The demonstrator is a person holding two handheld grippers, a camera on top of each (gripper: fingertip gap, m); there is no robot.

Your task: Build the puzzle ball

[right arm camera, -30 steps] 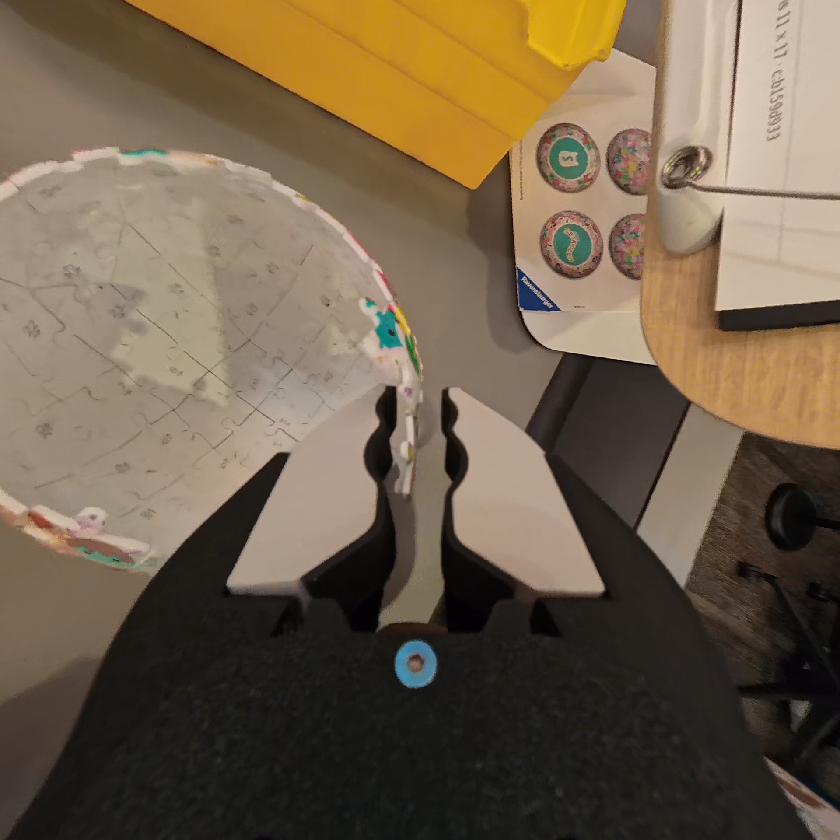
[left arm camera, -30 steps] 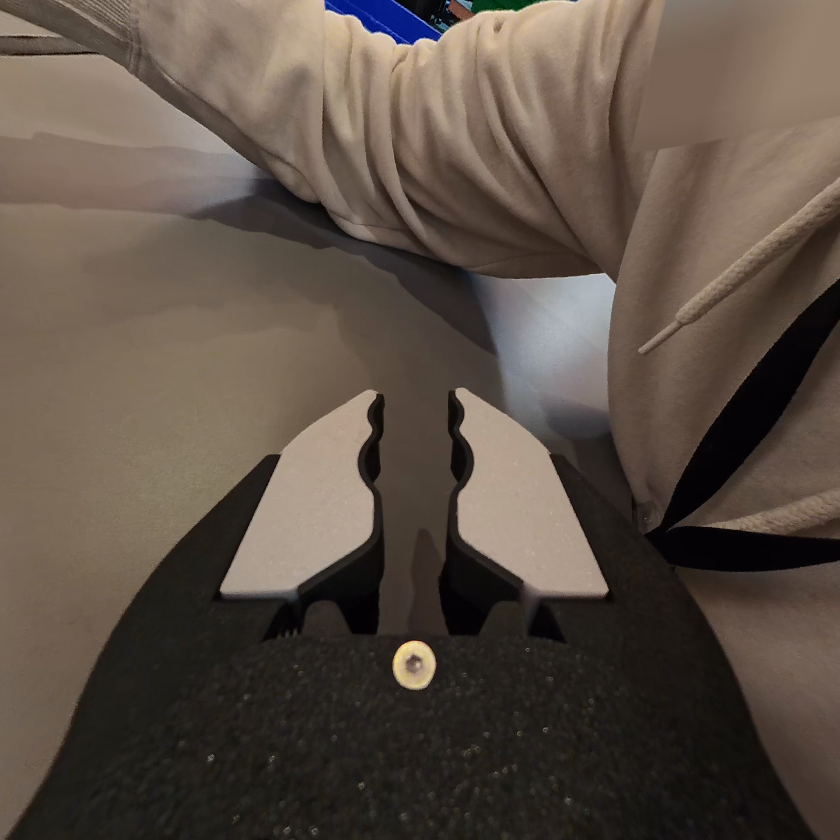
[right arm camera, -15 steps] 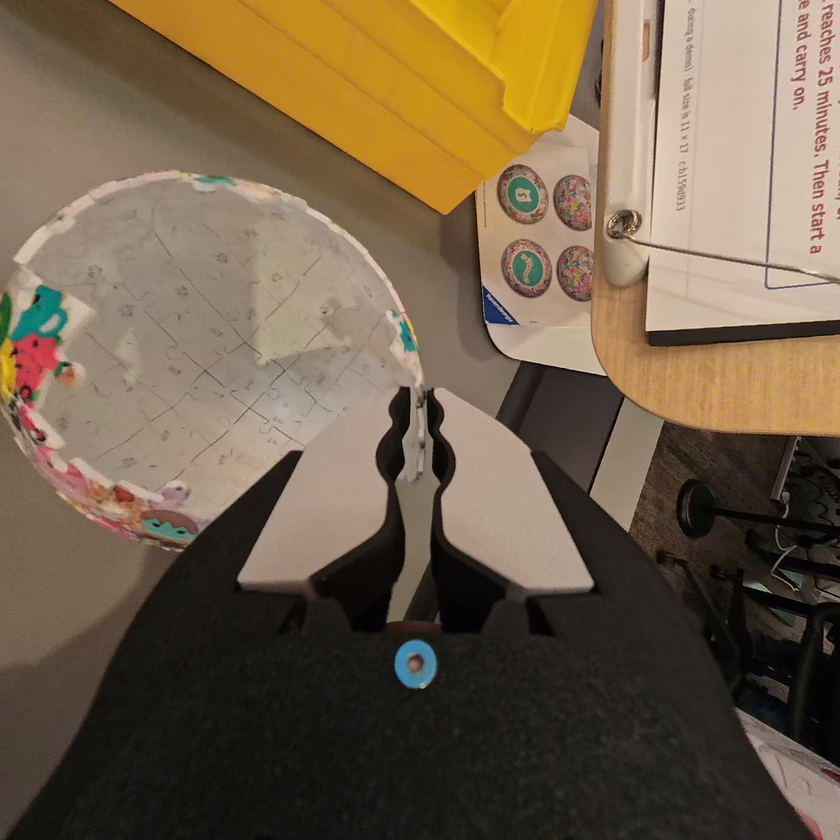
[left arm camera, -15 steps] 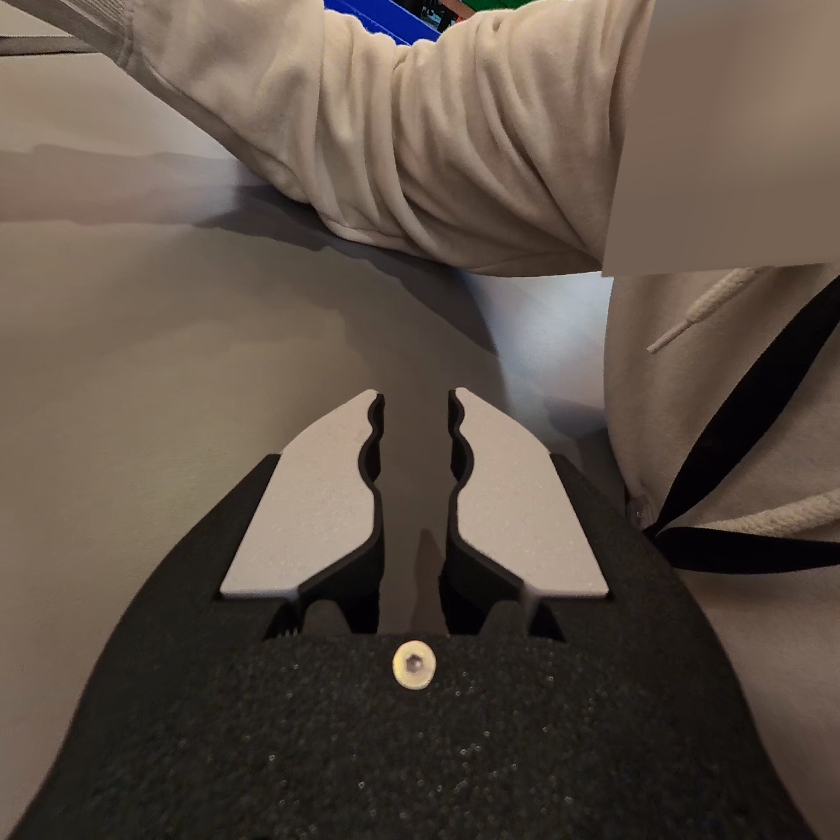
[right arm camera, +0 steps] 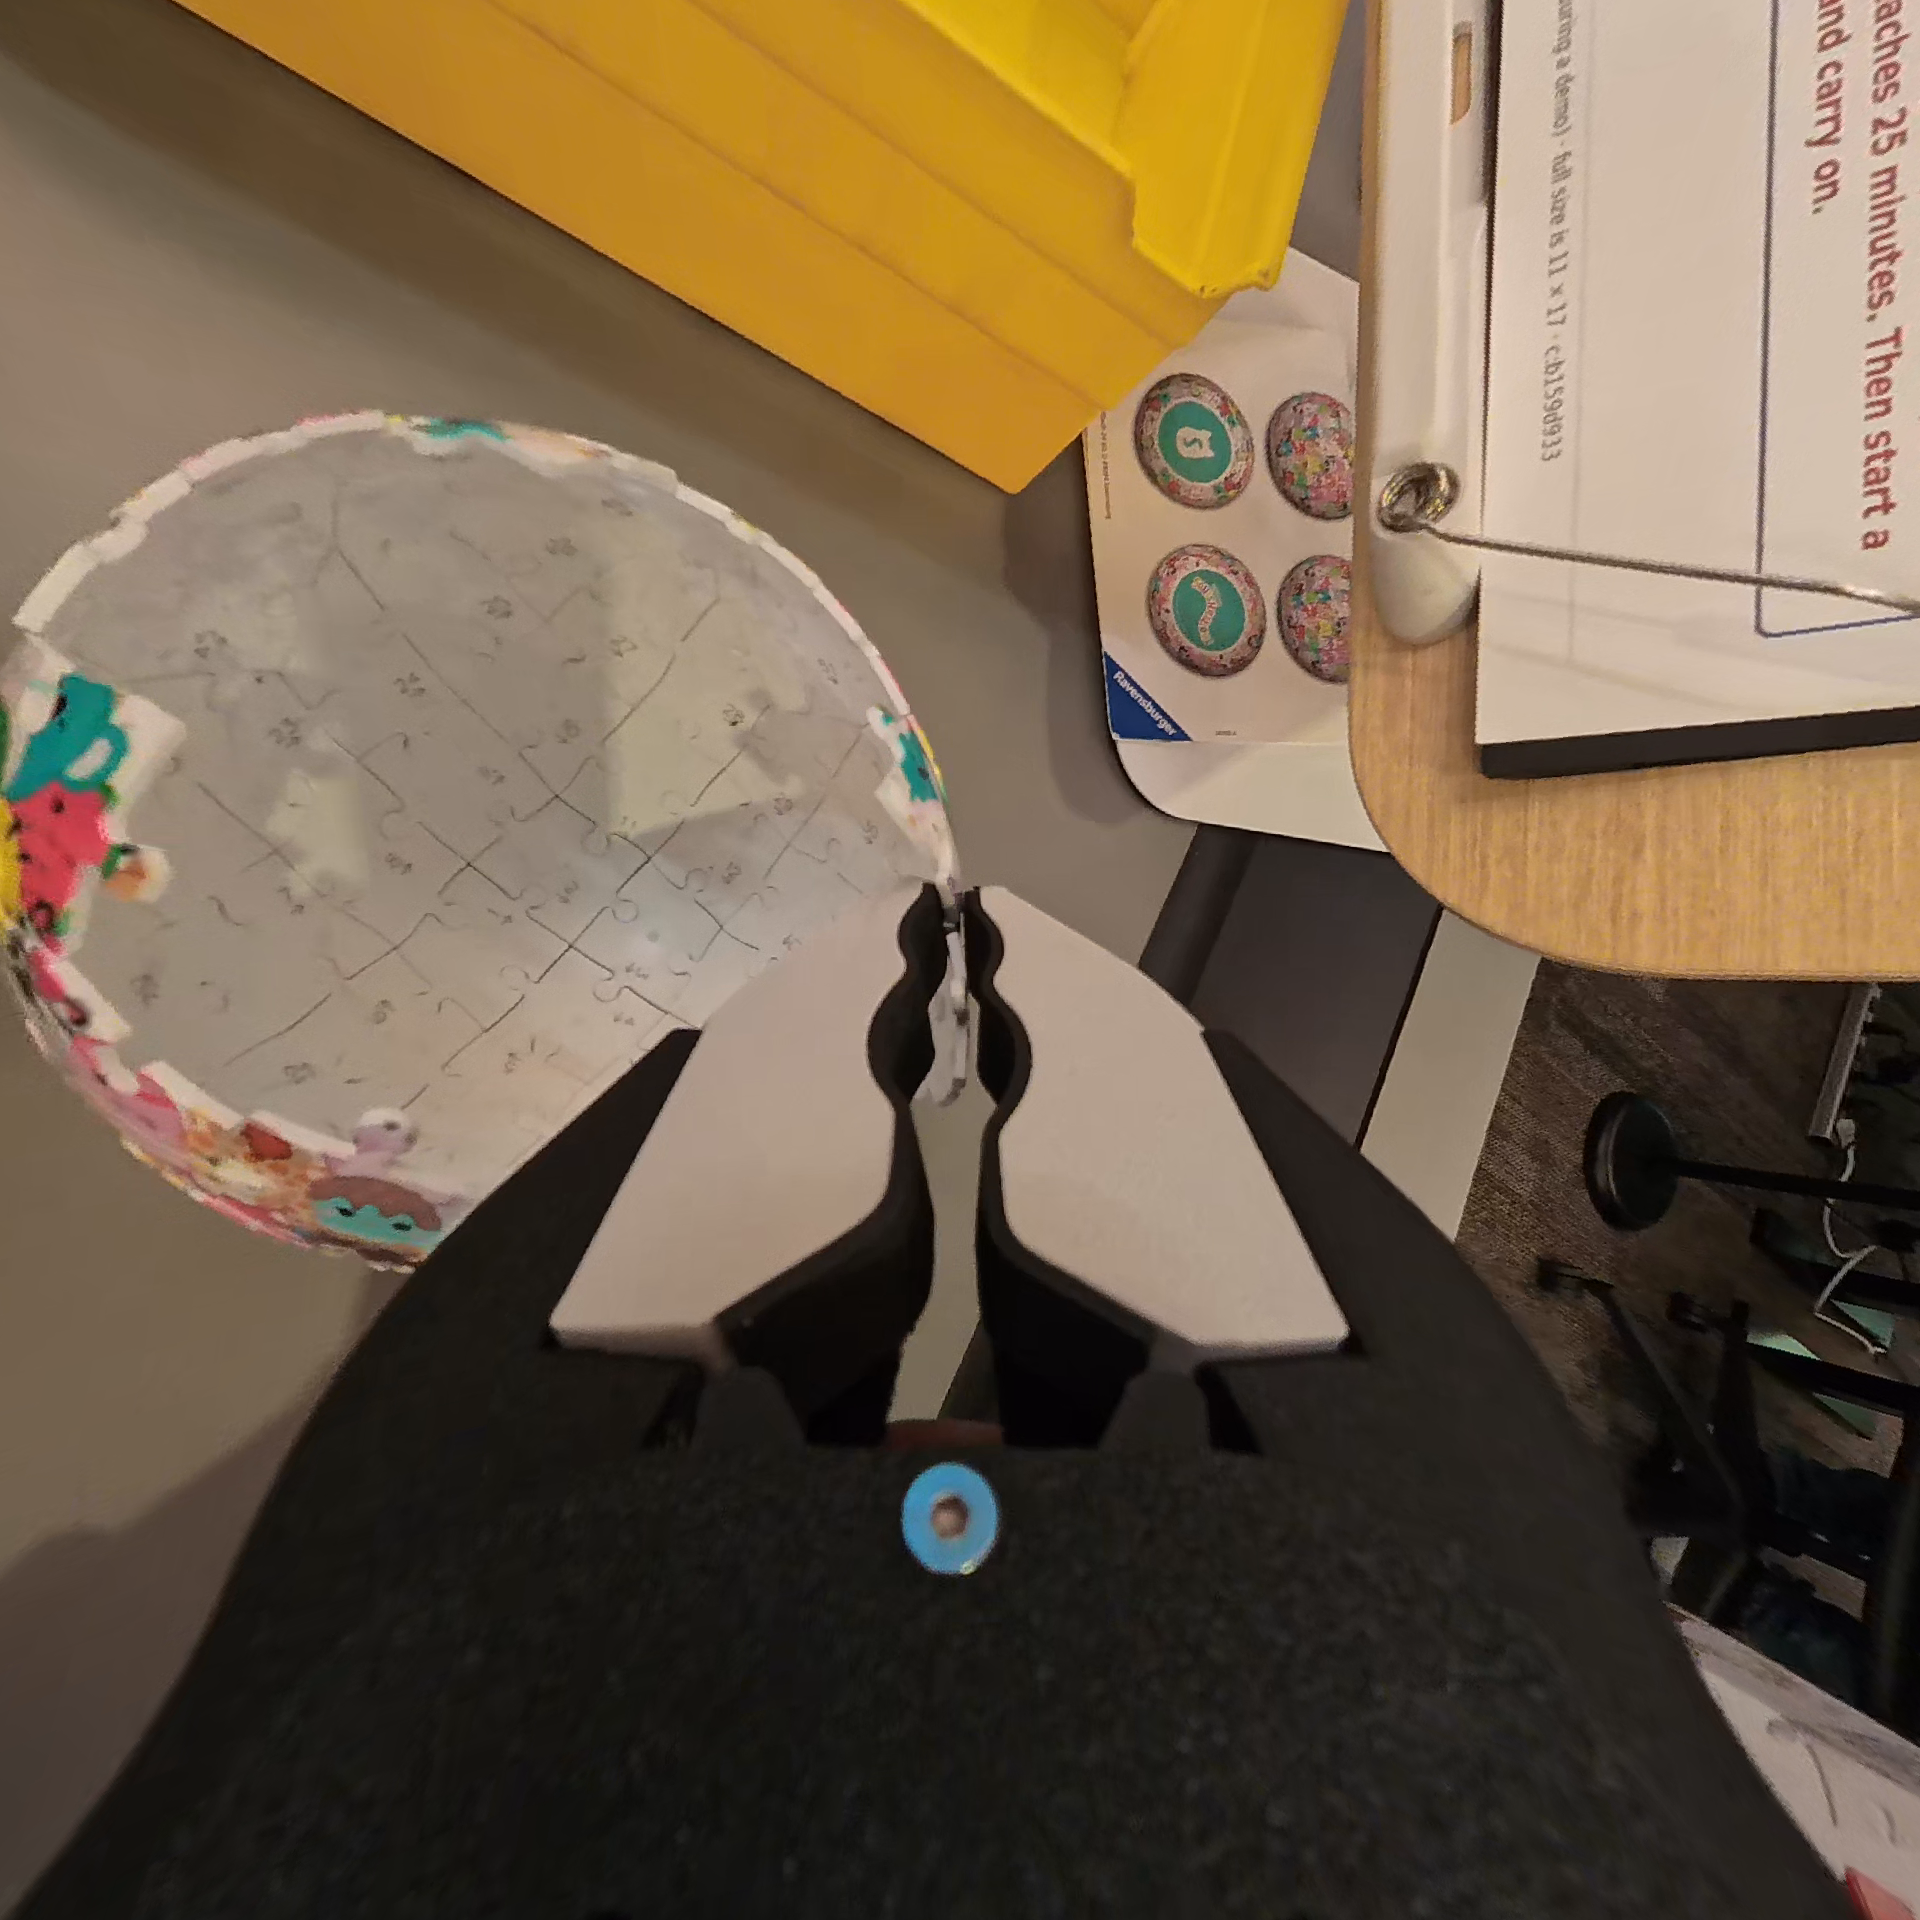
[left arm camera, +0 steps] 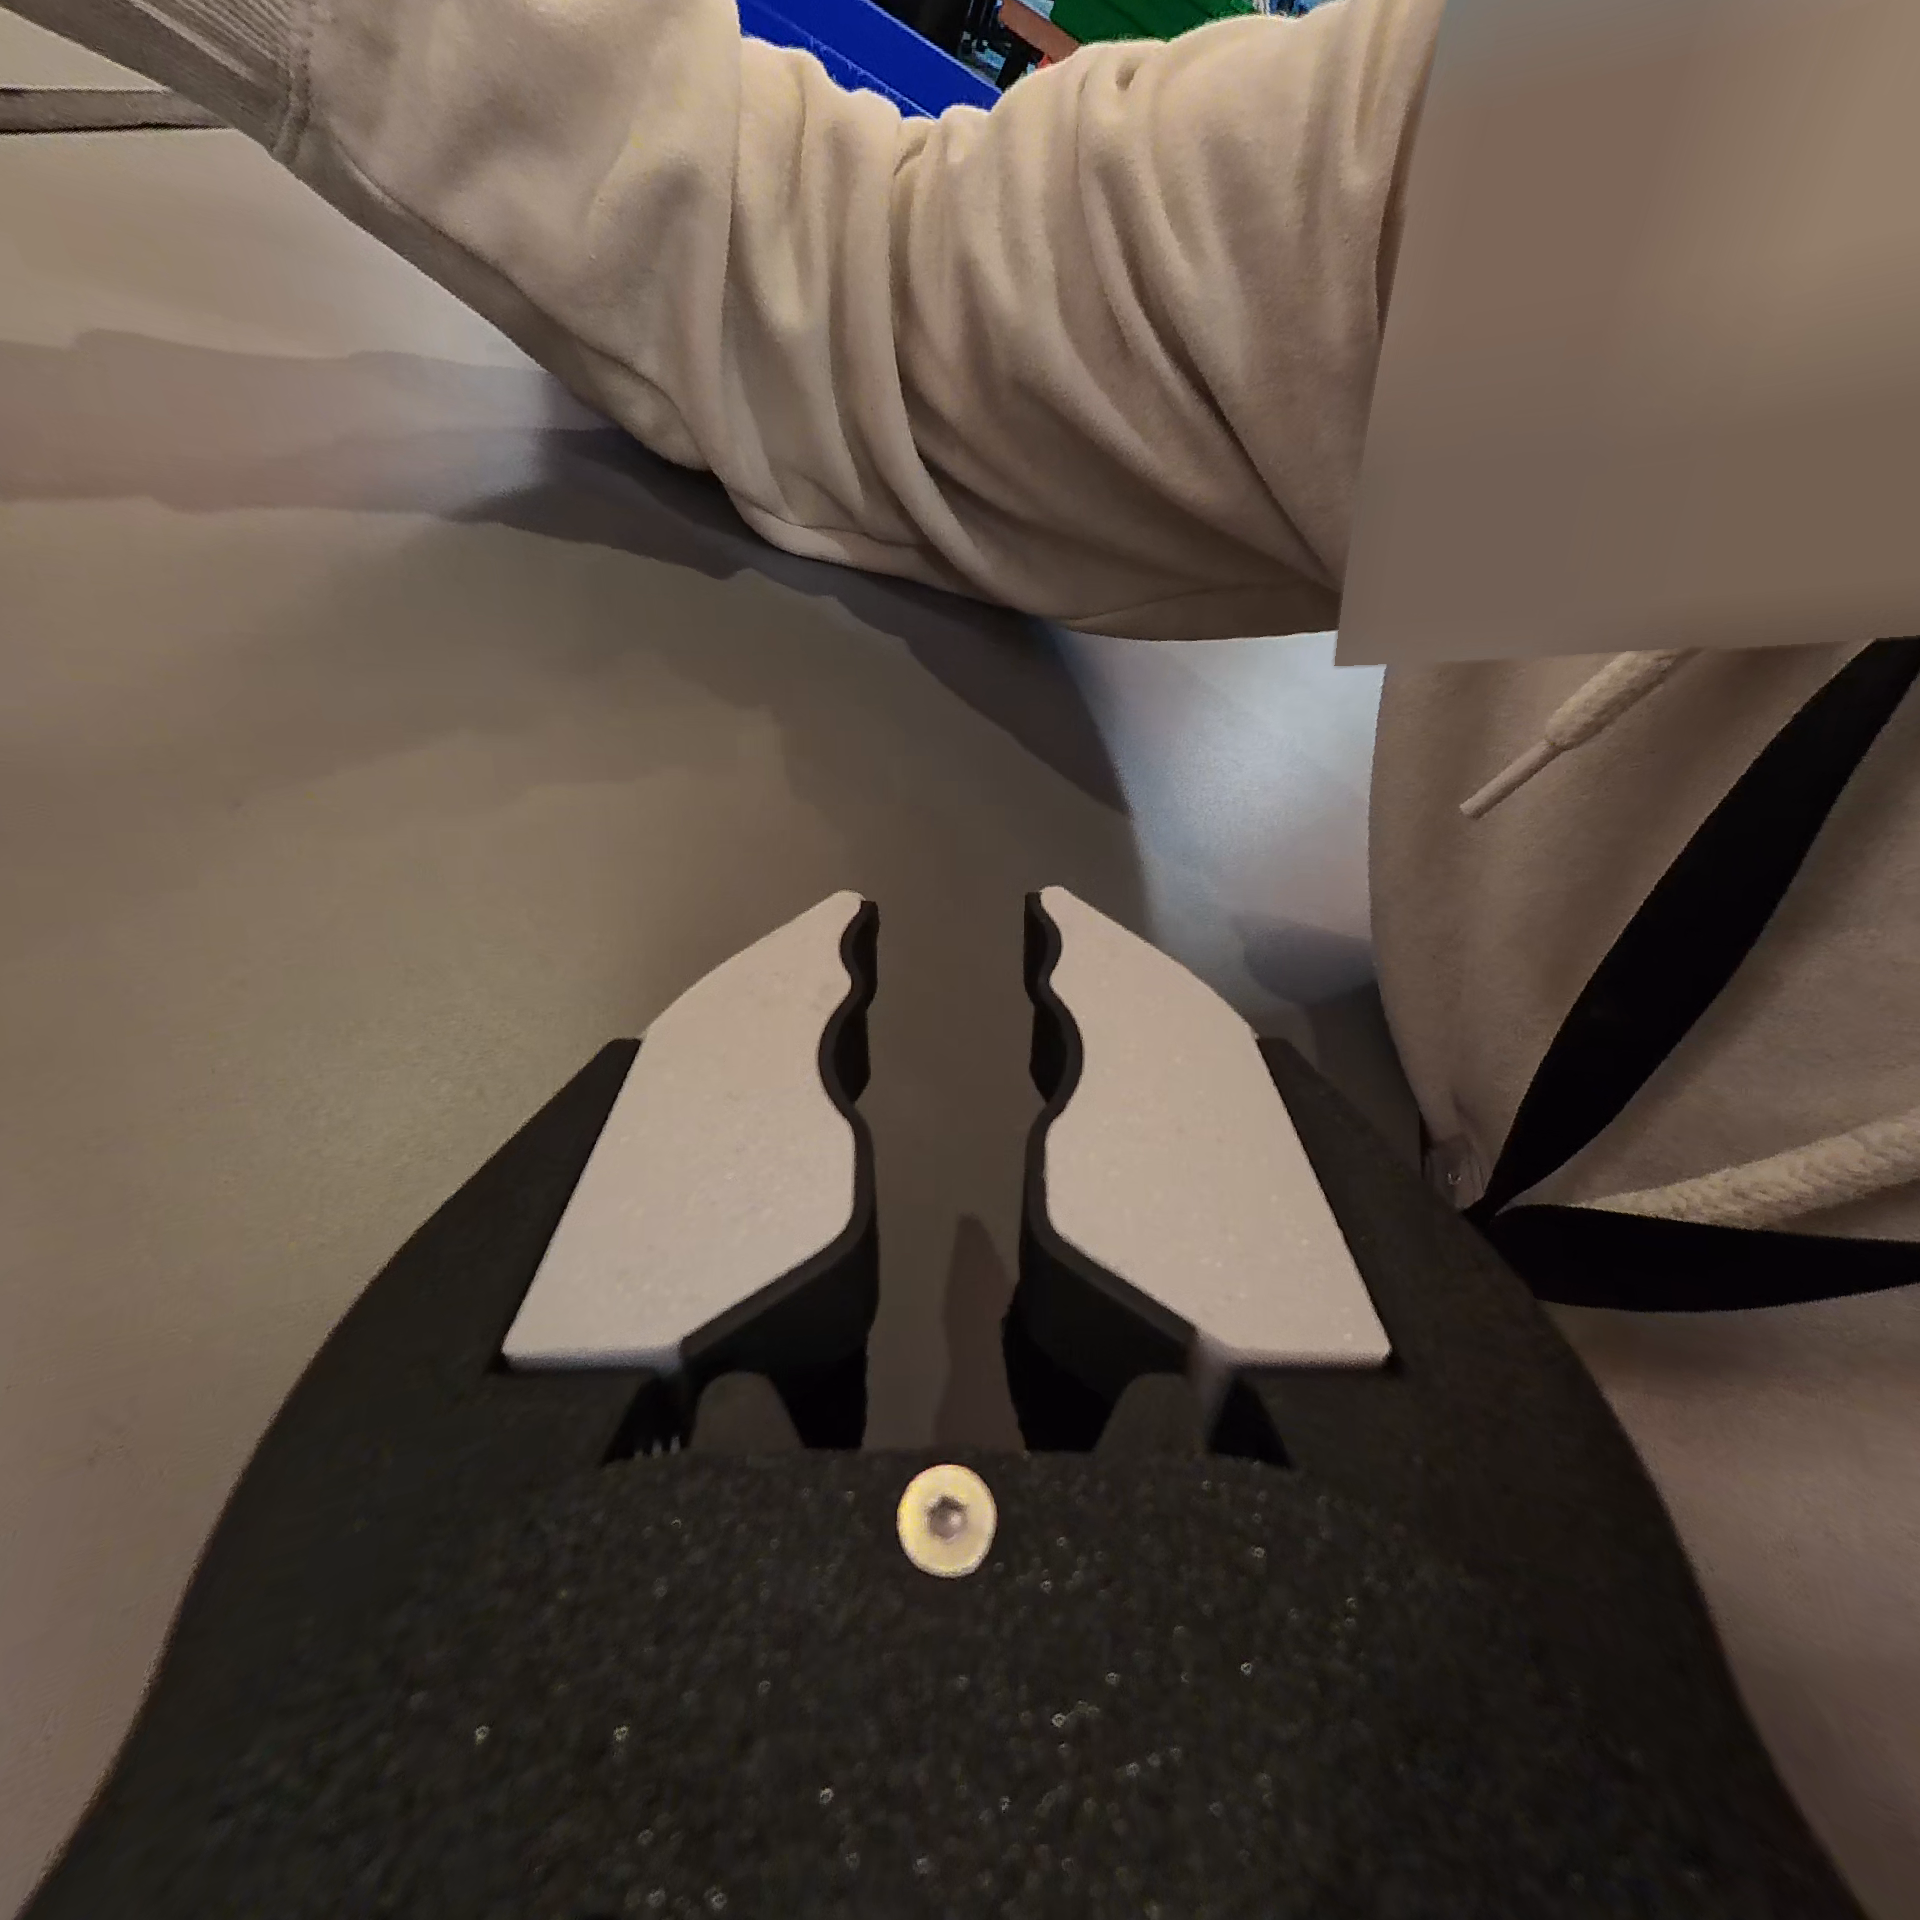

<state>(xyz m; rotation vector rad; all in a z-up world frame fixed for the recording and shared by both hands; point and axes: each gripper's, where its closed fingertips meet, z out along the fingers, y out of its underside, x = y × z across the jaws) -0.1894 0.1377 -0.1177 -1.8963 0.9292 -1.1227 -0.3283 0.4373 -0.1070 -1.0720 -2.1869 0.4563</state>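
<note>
the right gripper point(right arm camera: 958, 914) pinches the rim of the half-built, colourful hollow puzzle ball shell point(right arm camera: 447, 810), which spreads toward 10 o'clock over the grey table point(right arm camera: 312, 312). the left gripper point(left arm camera: 951, 925) hangs parted and empty. squeezing the thin edge could pop pieces loose

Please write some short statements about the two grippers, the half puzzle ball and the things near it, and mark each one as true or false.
1. The right gripper is shut on the rim of the puzzle ball shell. True.
2. The left gripper holds a puzzle piece. False: its jaws stand apart with nothing between them, only bare table under them.
3. The shell's grey inner side faces the right wrist camera. True.
4. A blue bin lies just beyond the shell. False: the bin there is yellow.
5. The printed sheet with ball pictures lies inside the shell. False: it lies on the table to the shell's right, partly under a wooden board.
</note>
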